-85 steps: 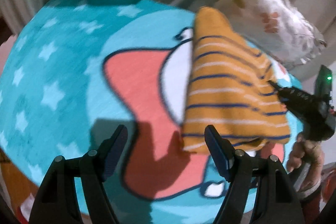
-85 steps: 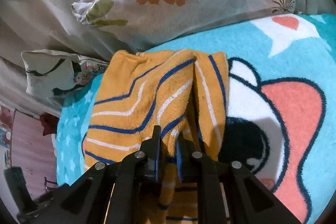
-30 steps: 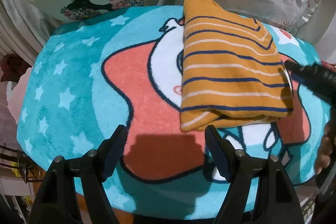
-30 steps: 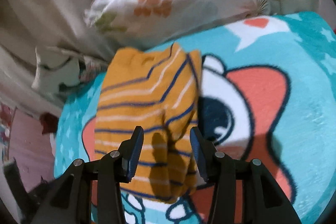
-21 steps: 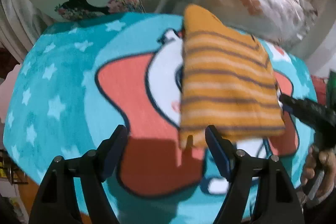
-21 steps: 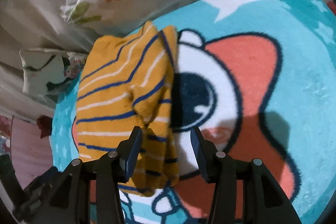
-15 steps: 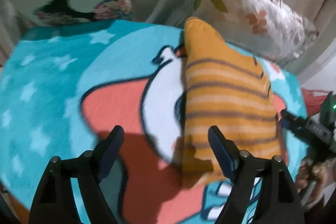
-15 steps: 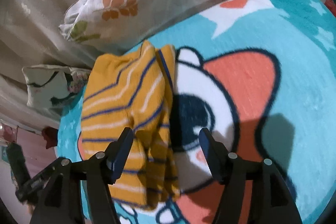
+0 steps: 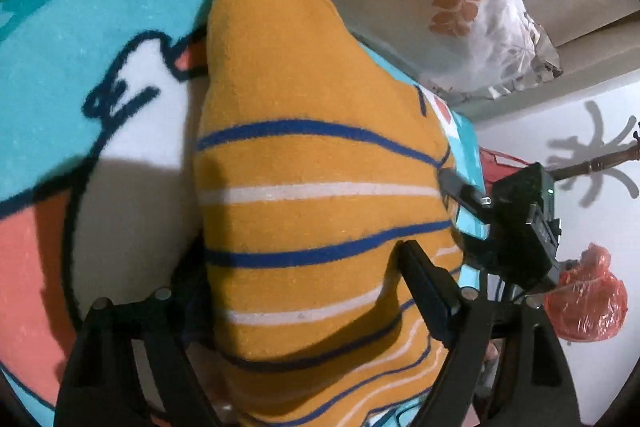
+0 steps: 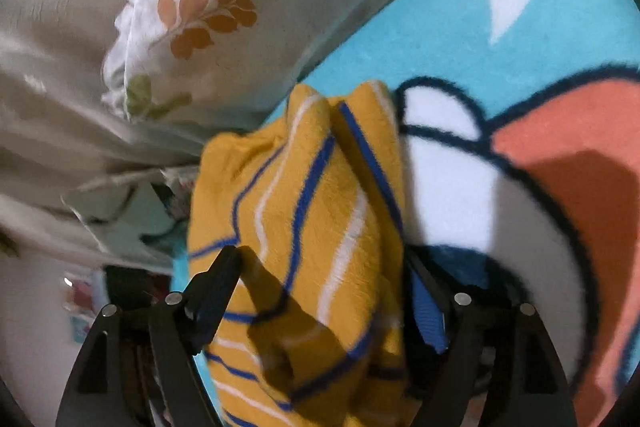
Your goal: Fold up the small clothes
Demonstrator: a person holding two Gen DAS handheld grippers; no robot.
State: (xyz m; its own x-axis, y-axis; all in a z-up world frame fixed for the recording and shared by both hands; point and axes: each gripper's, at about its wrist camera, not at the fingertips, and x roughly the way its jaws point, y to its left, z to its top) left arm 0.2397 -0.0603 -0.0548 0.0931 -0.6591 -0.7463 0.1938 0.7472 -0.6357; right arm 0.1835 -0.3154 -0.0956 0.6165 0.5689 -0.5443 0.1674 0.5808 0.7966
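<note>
lying folded on the blanket (image 9: 60, 39) just in front of the pillow (image 10: 208, 7), the top (image 9: 304, 187) looks soft, light, floppy. left gripper (image 9: 300, 287) and right gripper (image 10: 324, 287) straddle it, jaws spread; right just widened. better pinched at a folded edge, through all layers.
</note>
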